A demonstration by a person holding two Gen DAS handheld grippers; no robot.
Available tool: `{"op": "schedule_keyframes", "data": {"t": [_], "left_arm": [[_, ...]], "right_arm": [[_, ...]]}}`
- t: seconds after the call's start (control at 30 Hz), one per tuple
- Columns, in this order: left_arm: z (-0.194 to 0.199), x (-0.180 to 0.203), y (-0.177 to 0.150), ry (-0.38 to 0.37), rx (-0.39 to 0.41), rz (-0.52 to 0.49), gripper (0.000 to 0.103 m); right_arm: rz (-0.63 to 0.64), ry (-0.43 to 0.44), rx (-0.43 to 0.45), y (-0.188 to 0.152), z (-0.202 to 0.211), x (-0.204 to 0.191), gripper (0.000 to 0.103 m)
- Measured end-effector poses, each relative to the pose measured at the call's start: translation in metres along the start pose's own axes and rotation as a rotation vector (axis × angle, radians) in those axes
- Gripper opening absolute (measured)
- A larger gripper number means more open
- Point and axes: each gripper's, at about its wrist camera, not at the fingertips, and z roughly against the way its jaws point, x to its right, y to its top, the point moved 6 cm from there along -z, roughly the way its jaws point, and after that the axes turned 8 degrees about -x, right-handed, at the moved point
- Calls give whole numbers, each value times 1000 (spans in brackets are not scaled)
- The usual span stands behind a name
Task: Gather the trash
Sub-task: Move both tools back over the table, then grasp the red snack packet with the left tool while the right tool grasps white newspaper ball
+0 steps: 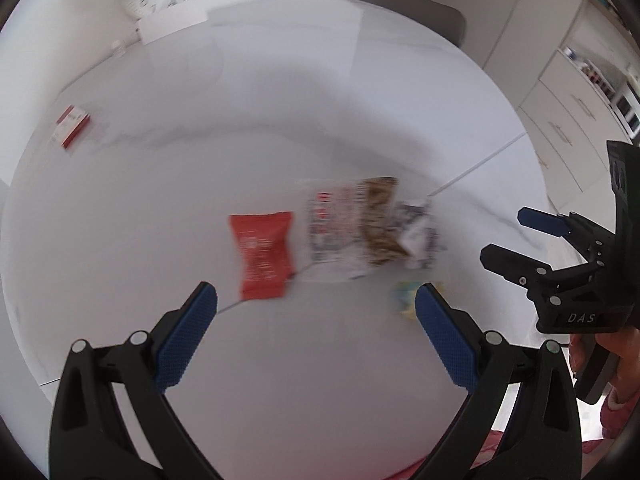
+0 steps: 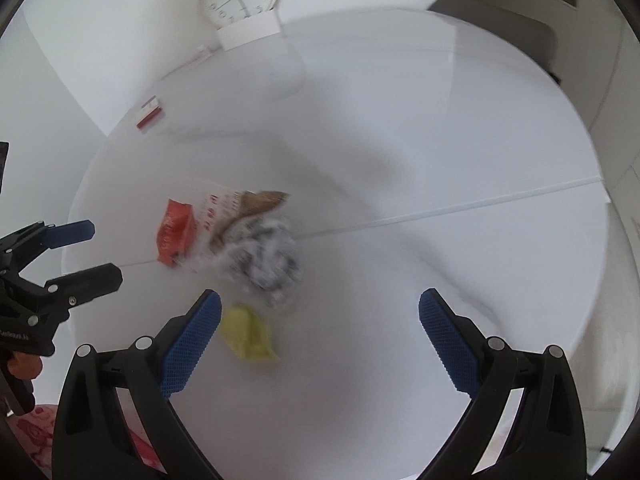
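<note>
Both claws gape empty: left claw (image 1: 316, 304), right claw (image 2: 320, 310). Red wrapper (image 1: 264, 256) mid-frame on desk (image 1: 280, 120); centre left claw over it, pinch flat.

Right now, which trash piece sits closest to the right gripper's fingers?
The crumpled yellow wrapper, just beside the right gripper's left finger. The grey-white paper ball, red packet and clear bag lie farther out.

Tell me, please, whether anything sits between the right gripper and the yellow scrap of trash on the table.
Nothing visible does. The right gripper hangs open above the table, and the yellow scrap lies just beside its left jaw with bare tabletop around it. The crumpled paper wad lies beyond the scrap.
</note>
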Motion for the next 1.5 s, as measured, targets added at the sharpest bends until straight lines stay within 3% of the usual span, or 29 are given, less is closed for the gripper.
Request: {"op": "schedule_keyframes", "data": {"t": [0.1, 0.2, 0.37, 0.5, 0.53, 0.77, 0.9, 1.03, 1.1, 1.33, 1.4, 1.5], "left_arm": [[-6, -15, 3, -6, -10, 11, 95], [-8, -20, 9, -16, -12, 4, 95], [-17, -23, 14, -26, -21, -24, 95], [-27, -31, 16, -40, -36, -5, 95], [-31, -35, 16, -47, -39, 9, 95], [-54, -53, 18, -18, -47, 49, 95], [-67, -62, 18, -19, -65, 80, 85], [-79, -70, 18, -22, -80, 121, 81], [-84, -66, 19, -27, -89, 118, 75], [-93, -43, 25, -23, -88, 69, 74], [-96, -39, 28, -21, -88, 58, 62], [-99, -39, 35, -18, -86, 61, 56]], "right_arm": [[35, 4, -27, 11, -17, -15, 98], [66, -3, -63, 17, -34, -26, 85], [47, 17, -117, 21, -48, -27, 54], [31, 23, -115, 19, -42, -20, 49], [19, 28, -112, 19, -39, -16, 42], [-53, 24, -89, 16, -18, 9, 42], [-81, 14, -72, 11, -3, 25, 42], [-104, 9, -65, 4, 8, 37, 42], [-113, 7, -65, 3, 8, 39, 42], [-134, -4, -68, 1, 9, 42, 42], [-139, -7, -67, 2, 8, 40, 42], [-144, -10, -66, 2, 8, 40, 42]]}}
